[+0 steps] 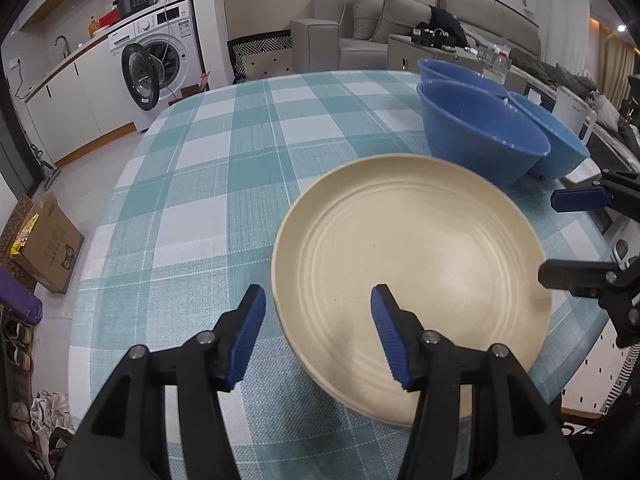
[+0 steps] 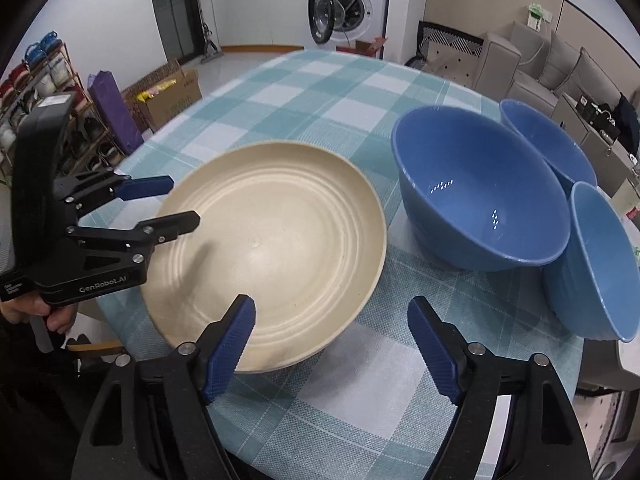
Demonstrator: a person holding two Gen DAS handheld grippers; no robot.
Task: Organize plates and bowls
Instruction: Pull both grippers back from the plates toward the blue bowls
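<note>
A cream plate point(image 1: 412, 264) point(image 2: 272, 236) lies on the round table with the teal checked cloth point(image 1: 224, 168) point(image 2: 320, 92). Three blue bowls stand just beyond it: a big one point(image 1: 480, 140) point(image 2: 480, 196), one behind it point(image 1: 448, 68) point(image 2: 548, 140), and one tilted against the big one point(image 1: 560, 144) point(image 2: 600, 268). My left gripper point(image 1: 318, 300) point(image 2: 182, 202) is open; the plate's near-left rim runs between its pads, untouched. My right gripper point(image 2: 332, 308) point(image 1: 548, 238) is open wide over the plate's other edge, holding nothing.
The table edge curves close behind both grippers. On the floor to the left are a cardboard box point(image 1: 48, 244) point(image 2: 172, 96) and a shoe rack point(image 2: 48, 92). A washing machine point(image 1: 156, 64) with its door open stands beyond, and a grey sofa point(image 1: 360, 28) lies past the table.
</note>
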